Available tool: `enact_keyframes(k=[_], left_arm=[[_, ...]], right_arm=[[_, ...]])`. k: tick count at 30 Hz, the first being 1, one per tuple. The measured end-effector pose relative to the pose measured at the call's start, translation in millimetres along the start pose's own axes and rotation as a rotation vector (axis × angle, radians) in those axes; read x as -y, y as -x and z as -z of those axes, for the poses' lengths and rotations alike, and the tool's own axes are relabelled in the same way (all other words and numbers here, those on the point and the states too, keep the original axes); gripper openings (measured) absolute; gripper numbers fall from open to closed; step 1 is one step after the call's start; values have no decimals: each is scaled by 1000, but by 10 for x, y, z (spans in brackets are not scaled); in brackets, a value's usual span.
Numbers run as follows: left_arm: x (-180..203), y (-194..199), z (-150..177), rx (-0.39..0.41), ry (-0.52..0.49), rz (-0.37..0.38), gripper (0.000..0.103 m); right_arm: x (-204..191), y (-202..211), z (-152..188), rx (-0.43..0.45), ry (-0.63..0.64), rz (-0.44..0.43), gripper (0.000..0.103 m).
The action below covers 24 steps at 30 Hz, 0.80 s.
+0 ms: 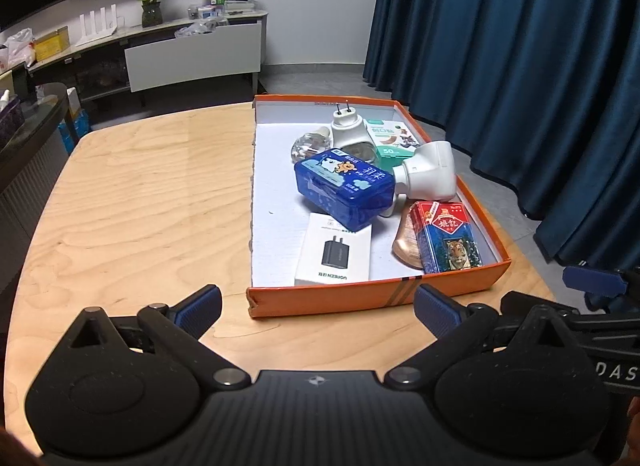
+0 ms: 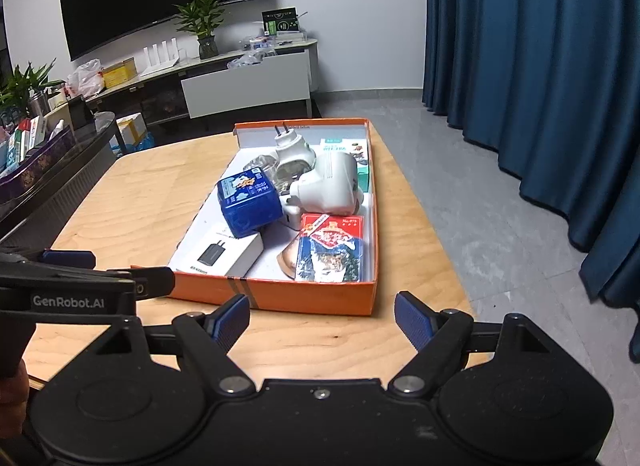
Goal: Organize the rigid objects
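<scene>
— Blue curtains (image 1: 500,45) are hanging behind a wooden table (image 1: 140,205), and from the left wrist view an orange tray (image 1: 340,300) is sitting on it toward the right side. What is lying inside?

— A blue box (image 1: 344,189) is leaning over a white charger box (image 1: 334,252); two white plugs (image 1: 430,177) are lying behind, and a red card pack (image 1: 446,240) is resting in the near right corner. The left gripper (image 1: 318,306) is hovering just short of the tray's near wall, jaws spread wide, nothing between them.

— And from the right wrist view?

— The same tray (image 2: 304,298) is showing, the card pack (image 2: 334,250) nearest, the blue box (image 2: 248,201) left of it. The right gripper (image 2: 322,320) is hanging before the near wall, jaws standing wide apart and empty. The left gripper's finger (image 2: 68,256) is poking in at the left edge.
</scene>
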State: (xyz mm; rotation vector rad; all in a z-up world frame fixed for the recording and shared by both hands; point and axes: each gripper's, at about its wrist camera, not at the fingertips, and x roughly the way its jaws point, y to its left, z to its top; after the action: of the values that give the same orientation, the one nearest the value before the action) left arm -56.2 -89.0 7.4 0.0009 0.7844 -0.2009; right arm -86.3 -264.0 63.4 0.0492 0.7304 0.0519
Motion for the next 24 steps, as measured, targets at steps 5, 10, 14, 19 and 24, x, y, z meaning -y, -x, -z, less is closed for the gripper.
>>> enact_keyframes(k=[5, 10, 14, 19, 24], left_arm=[[-4, -37, 30, -14, 2, -9, 103], [-17, -63, 42, -21, 6, -19, 103], [-29, -79, 47, -29, 13, -20, 103], [-17, -93, 49, -32, 2, -26, 103], [-25, -119, 55, -44, 5, -25, 103]], right_arm=[[-17, -47, 14, -17, -1, 0, 94], [-16, -90, 25, -31, 0, -1, 94], [-16, -112, 43, -39, -2, -1, 94], [-21, -123, 49, -42, 0, -1, 94], [-25, -142, 54, -46, -1, -1, 94]])
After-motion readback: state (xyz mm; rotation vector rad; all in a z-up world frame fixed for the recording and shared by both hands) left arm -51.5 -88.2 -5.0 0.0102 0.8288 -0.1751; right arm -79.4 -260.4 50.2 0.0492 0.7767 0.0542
